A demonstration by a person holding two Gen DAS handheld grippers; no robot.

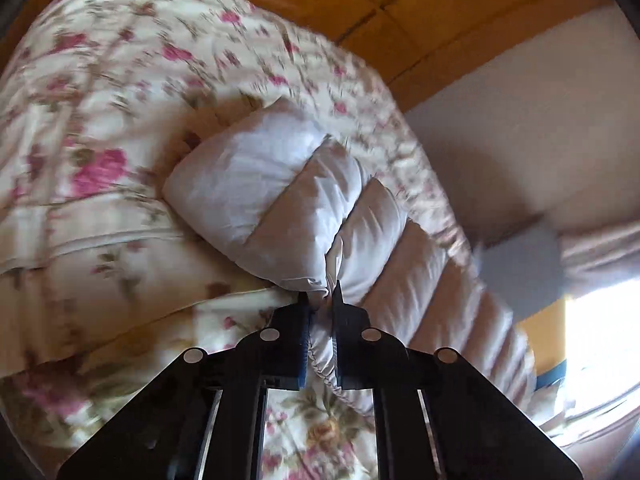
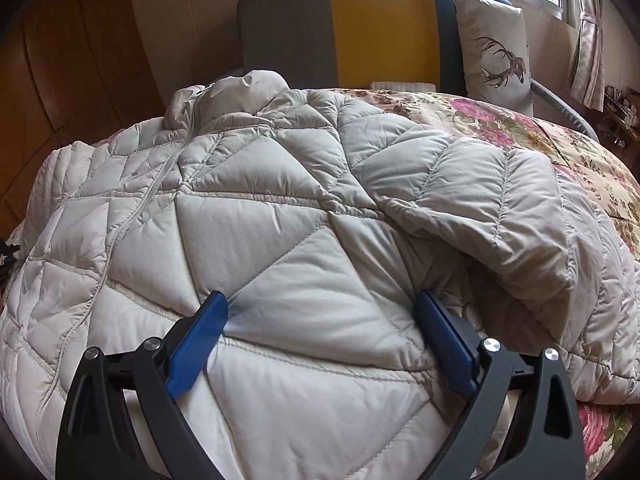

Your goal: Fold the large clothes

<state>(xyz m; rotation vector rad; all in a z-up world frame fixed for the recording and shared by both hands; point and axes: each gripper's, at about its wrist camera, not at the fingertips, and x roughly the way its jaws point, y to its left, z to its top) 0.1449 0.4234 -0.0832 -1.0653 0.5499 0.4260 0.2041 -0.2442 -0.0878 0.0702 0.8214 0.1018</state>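
While collar [image 2: 224,92] toward headboard [image 2: 380,28] — jacket [image 2: 280,208] lengthwise, left tongs [image 1: 320,300] pinching cuff [image 1: 316,286], right tongs [image 2: 322,304] apart.

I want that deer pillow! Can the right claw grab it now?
Probably not yet. The right claw sits open over the jacket, and the pillow stands far behind it, across the bed.

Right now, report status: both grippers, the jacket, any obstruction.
Left gripper shut on jacket cuff. Right gripper open over quilted jacket. Sleeve folded across. Nothing blocking.
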